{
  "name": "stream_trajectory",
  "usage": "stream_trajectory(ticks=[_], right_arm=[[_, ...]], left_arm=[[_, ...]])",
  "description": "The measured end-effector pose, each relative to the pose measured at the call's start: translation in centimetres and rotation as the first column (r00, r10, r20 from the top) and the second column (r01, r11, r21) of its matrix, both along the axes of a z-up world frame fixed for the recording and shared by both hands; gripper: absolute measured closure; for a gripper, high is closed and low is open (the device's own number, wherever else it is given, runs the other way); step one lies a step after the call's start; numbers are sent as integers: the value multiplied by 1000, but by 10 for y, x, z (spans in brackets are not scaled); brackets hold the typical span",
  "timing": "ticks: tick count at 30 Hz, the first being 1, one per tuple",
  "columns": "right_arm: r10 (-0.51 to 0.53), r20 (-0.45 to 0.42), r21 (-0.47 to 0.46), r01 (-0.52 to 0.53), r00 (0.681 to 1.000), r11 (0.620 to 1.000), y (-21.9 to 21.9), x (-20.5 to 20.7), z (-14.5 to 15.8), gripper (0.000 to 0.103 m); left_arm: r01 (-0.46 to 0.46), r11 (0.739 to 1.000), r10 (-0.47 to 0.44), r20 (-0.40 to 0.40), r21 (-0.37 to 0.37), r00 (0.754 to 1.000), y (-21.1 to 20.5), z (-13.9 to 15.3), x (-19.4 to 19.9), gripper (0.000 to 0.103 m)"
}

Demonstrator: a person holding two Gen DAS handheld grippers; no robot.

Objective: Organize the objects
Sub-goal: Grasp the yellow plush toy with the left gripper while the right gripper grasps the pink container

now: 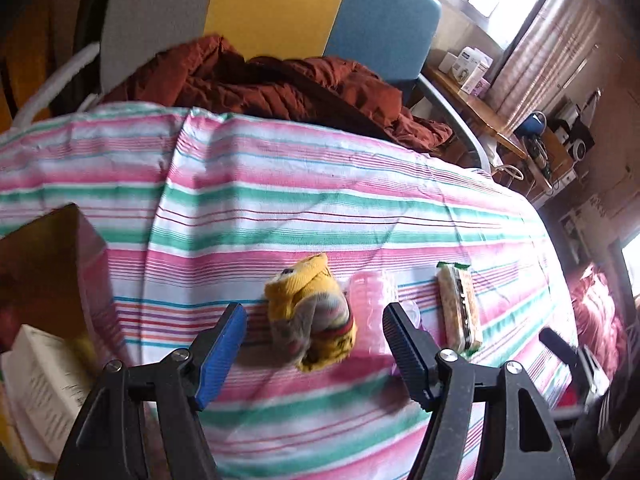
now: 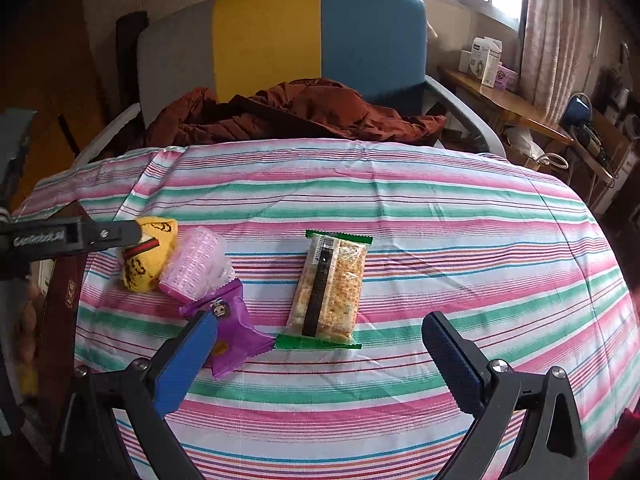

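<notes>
1. Nearest in the left wrist view: left hand-held gripper (image 1: 314, 354) spread wide, holding nothing, poised around the yellow sock bundle (image 1: 310, 316) without touching it; judged to be lining up for a grab, one finger to either side.
2. Nearest in the right wrist view: right hand-held gripper (image 2: 320, 364) also spread wide and empty, aimed at the green-ended snack bar (image 2: 330, 290), which lies lengthwise between the finger lines; probably the right side's target.
3. Beside the blue left pad: purple wrapped candy (image 2: 232, 328), partly hidden by that finger, touching the pink ridged plastic piece (image 2: 196, 262) just behind it.
4. Further left: the pink piece touching the sock bundle, so the three form a tight cluster on the striped counter (image 2: 440, 208); snack bar apart from them, easier to take cleanly.
5. At the left edge of the counter: open cardboard box (image 1: 48, 264) with a white carton (image 1: 44, 384) beside or inside it, cannot tell which; likely the place for sorted things.
6. Count on the cloth: one sock bundle, one pink piece, one purple candy, one snack bar; four in all, none yet lifted.
7. Farthest: rust-red jacket (image 2: 288, 114) heaped on a grey, yellow and blue chair (image 2: 320, 40) behind the counter.
</notes>
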State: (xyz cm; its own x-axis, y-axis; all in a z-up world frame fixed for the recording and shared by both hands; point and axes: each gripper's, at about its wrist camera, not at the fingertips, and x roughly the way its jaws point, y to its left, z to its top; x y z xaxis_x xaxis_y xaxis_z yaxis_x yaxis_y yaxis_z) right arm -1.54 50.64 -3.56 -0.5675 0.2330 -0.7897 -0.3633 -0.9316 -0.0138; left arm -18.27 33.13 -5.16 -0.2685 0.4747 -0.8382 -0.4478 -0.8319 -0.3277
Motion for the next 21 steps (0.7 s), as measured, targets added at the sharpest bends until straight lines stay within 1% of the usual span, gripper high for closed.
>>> stream_trajectory(ticks=[3, 5, 6, 8, 9, 10, 13, 14, 16, 18, 20, 21], right_arm=[[24, 10, 12, -24, 1000, 1000, -5, -2, -2, 0], [38, 16, 17, -38, 999, 999, -8, -3, -3, 0], [44, 18, 18, -45, 999, 999, -9, -4, -3, 0], [55, 23, 16, -56, 998, 998, -11, -5, -5, 0], [62, 26, 11, -62, 998, 998, -12, -5, -6, 0], [69, 29, 4, -69, 997, 998, -13, -5, -7, 0], [90, 34, -8, -90, 995, 996, -17, -7, -8, 0], [99, 35, -11, -98, 994, 995, -19, -8, -9, 0], [127, 31, -21, -126, 991, 992, -24, -10, -7, 0], [182, 33, -34, -181, 983, 983, -31, -16, -5, 0], [253, 45, -9, -253, 966, 968, -42, -28, -4, 0], [299, 55, 7, -299, 953, 954, -48, -36, -4, 0]], left_arm=[[-22, 1000, 22, 71, -3, 997, 6, -21, -14, 32], [-30, 1000, 30, 123, -7, 992, 8, -36, -23, 35], [-25, 999, 27, 134, -20, 991, 9, -41, -24, 40], [13, 1000, -11, 94, -22, 995, 11, -39, -22, 56], [31, 999, -30, 93, -10, 995, 12, -36, -20, 62], [34, 999, -33, 81, -11, 996, 11, -33, -18, 65], [43, 998, -42, 38, -39, 998, 8, -28, -16, 65], [34, 998, -32, 40, -48, 999, 4, -31, -17, 65], [20, 999, -17, 59, -35, 998, -4, -33, -21, 65], [36, 999, -34, 56, -40, 998, -5, -33, -21, 65], [61, 997, -58, 55, -51, 997, -4, -35, -21, 65], [63, 997, -60, 62, -50, 996, -2, -36, -22, 65]])
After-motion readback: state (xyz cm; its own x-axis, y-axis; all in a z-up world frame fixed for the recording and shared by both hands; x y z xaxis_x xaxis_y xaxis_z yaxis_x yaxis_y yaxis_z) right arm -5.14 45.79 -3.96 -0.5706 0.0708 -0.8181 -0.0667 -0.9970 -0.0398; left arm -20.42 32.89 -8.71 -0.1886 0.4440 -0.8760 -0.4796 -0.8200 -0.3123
